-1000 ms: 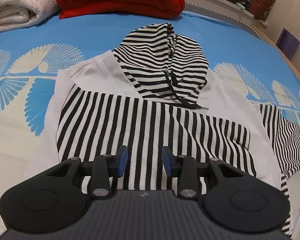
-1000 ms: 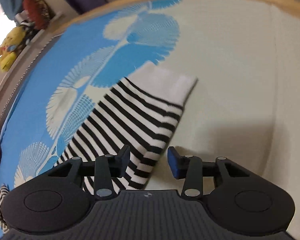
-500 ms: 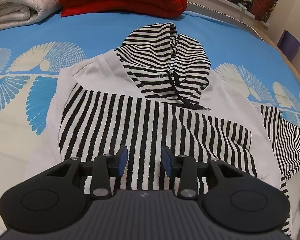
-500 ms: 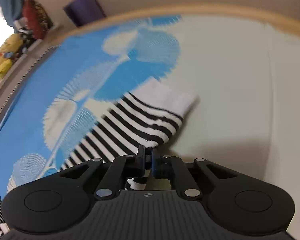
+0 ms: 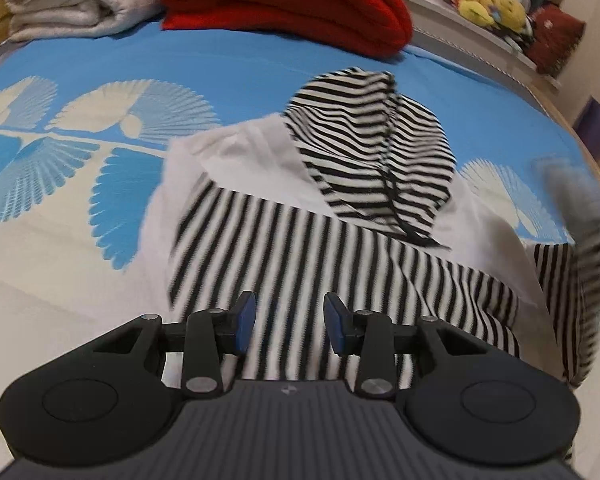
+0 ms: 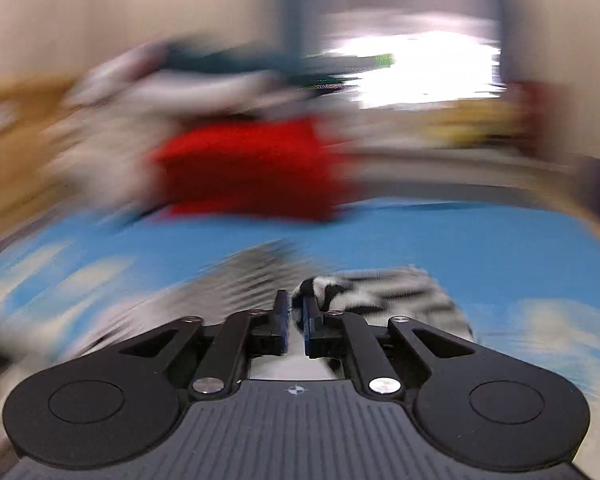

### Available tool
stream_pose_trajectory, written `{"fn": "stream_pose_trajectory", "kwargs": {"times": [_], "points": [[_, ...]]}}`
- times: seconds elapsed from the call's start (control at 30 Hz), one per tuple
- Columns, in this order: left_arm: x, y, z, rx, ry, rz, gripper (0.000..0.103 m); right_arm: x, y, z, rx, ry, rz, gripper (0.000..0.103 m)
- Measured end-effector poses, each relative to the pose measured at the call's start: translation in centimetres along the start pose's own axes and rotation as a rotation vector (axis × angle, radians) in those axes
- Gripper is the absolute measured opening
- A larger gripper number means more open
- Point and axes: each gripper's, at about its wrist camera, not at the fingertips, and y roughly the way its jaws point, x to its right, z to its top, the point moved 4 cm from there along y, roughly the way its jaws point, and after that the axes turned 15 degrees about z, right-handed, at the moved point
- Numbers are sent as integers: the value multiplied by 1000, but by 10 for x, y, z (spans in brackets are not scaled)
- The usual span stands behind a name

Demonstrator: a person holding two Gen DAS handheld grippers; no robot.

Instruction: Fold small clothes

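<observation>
A black-and-white striped hoodie (image 5: 340, 248) lies flat on the bed, its hood (image 5: 372, 160) pointing to the far side. My left gripper (image 5: 290, 320) hovers open over the folded striped panel, with nothing between its pads. In the heavily blurred right wrist view, my right gripper (image 6: 294, 312) pinches the striped sleeve (image 6: 380, 292), and bunched cloth sits between its pads as the jaws begin opening. In the left wrist view the same sleeve (image 5: 580, 280) rises blurred at the right edge, under a dark smear I take for the right gripper.
A folded red blanket (image 5: 284, 0) and a folded white blanket (image 5: 72, 0) lie at the bed's far side. Plush toys (image 5: 488, 0) sit on a ledge beyond. The bed's wooden edge (image 5: 596, 168) curves down the right. The blue fan-patterned sheet (image 5: 80, 160) lies bare to the left.
My right gripper closed on the sleeve's cuff end, then lifted and swung round fast with it toward the hoodie's body. The left gripper shifted slightly and stayed open.
</observation>
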Motion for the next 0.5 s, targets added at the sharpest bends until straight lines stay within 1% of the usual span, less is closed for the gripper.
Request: {"fn": "stream_pose_trajectory", "kwargs": {"times": [0.03,0.07,0.1,0.13,0.17,0.23,0.3,0.37,0.43,0.5], "points": [[-4,1,1,-2,-12,3,41,-13,11,-8,-67,-3,46,28],[-8,2,2,-4,-22,5,42,-19,17,-15,-116,4,77,32],[-12,2,4,-7,-31,7,41,-20,21,-20,-152,22,90,32],[-15,3,4,-10,-39,8,42,-14,22,-21,-168,56,73,33],[-16,4,5,-14,-47,7,41,-7,21,-20,-167,101,47,37],[-18,5,5,-21,-58,2,41,19,15,-17,-138,252,-3,43],[-16,6,5,-21,-57,0,41,45,11,-20,-116,405,-50,44],[-9,8,3,-22,-48,-11,41,62,9,-29,-121,513,-139,44],[3,7,1,-15,-24,-49,41,76,5,-37,-121,626,-212,44],[20,5,-2,4,19,-88,41,83,1,-50,-128,729,-251,44]]}}
